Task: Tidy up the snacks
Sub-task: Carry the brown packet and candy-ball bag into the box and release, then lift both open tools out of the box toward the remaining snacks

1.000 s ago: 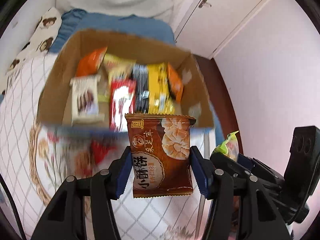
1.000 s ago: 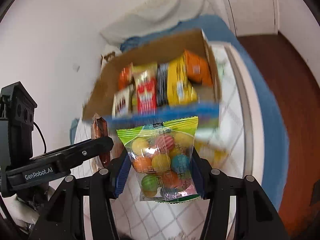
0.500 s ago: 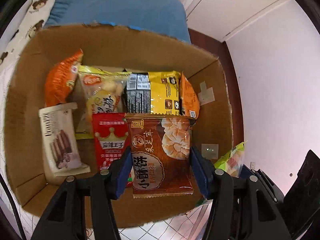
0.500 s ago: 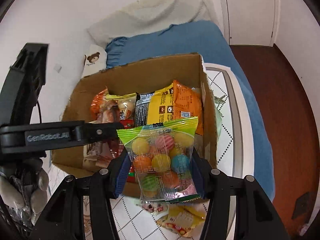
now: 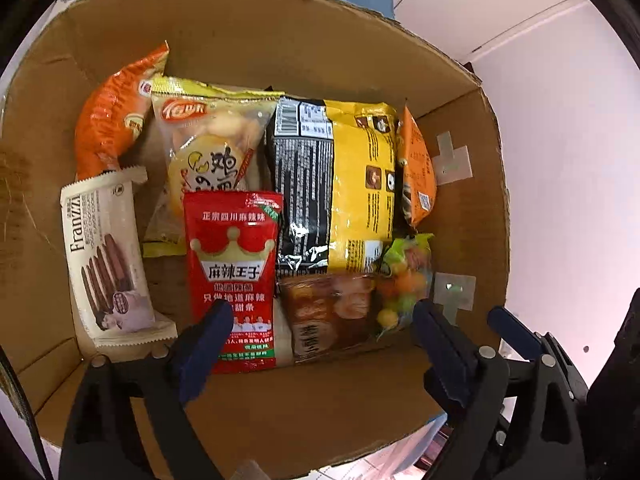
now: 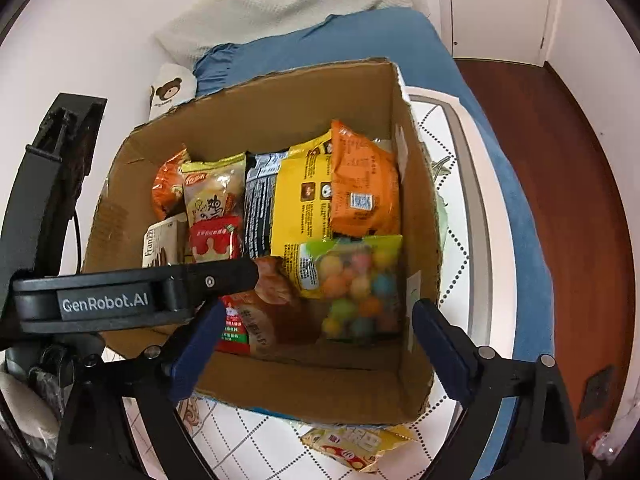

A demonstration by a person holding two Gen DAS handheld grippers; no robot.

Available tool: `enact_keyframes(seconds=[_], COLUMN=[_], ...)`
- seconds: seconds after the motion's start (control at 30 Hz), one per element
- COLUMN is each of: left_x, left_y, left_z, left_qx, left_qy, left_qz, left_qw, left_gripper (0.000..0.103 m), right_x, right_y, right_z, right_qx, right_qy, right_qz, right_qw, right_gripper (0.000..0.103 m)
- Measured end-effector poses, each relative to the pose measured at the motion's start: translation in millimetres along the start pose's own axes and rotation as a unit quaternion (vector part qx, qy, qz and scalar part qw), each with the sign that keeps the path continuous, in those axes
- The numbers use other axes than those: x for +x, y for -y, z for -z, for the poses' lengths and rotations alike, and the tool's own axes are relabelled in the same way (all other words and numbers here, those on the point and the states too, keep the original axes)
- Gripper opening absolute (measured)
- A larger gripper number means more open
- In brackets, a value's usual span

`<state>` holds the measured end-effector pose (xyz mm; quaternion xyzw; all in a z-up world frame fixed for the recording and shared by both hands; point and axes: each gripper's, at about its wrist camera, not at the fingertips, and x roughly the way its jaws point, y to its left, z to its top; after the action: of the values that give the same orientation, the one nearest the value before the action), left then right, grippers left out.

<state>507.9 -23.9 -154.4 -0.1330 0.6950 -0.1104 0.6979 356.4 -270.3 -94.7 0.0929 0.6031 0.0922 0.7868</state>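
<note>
An open cardboard box (image 5: 280,44) (image 6: 416,264) holds several snack packs. The brown biscuit pack (image 5: 332,312) (image 6: 272,300) lies blurred on the box floor beside the red pack (image 5: 234,264). The clear bag of coloured candy balls (image 6: 356,284) (image 5: 404,284) lies near the right wall, also blurred. My left gripper (image 5: 322,332) hangs above the box, its jaws opening wide, nothing touching the pads. My right gripper (image 6: 318,332) is likewise opening wide above the box with nothing in its pads. The left gripper's black body (image 6: 132,296) crosses the right wrist view.
A yellow snack pack (image 6: 356,444) lies outside the box on the white quilted bed cover (image 6: 248,440). A blue pillow (image 6: 320,44) and a bear-print cushion (image 6: 168,92) lie behind the box. Brown wooden floor (image 6: 560,160) runs on the right.
Both grippers moved over the box and lowered toward it. Each opened its jaws: the brown biscuit pack and the candy bag dropped into the box.
</note>
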Motion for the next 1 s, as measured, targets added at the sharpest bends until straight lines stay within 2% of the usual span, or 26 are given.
enact_keyframes(seconds=[0.2,0.37,0.5,0.7,1.0], left_x=[-14,-43,-64,-89,-123], left_y=[-3,-14,-24,-29,-22], left_z=[10,30,51,77,121], left_qx=[0.009,0.018,0.024,0.028,0.047], left_qy=[0.022,0.079,0.126,0.186,0.255], left_qz=[-0.01,-0.058,-0.097,-0.129,-0.139], left_qw=[0.9997,0.995,0.987,0.9737,0.9558], left_gripper=[0.092,0.092,0.092,0.092,0.092], right_x=[-5,-16,-22,-33,-79], right_y=[-5,-7,-9,-19,-39], right_z=[4,9,15,27,57], right_qx=[-0.005,-0.009,-0.009,-0.019,-0.036], right_qy=[0.003,0.014,0.022,0.038,0.104], right_qz=[0.014,0.028,0.032,0.043,0.059], right_qw=[1.0,0.999,0.999,0.998,0.992], right_gripper=[0.097,0.097,0.097,0.097,0.097])
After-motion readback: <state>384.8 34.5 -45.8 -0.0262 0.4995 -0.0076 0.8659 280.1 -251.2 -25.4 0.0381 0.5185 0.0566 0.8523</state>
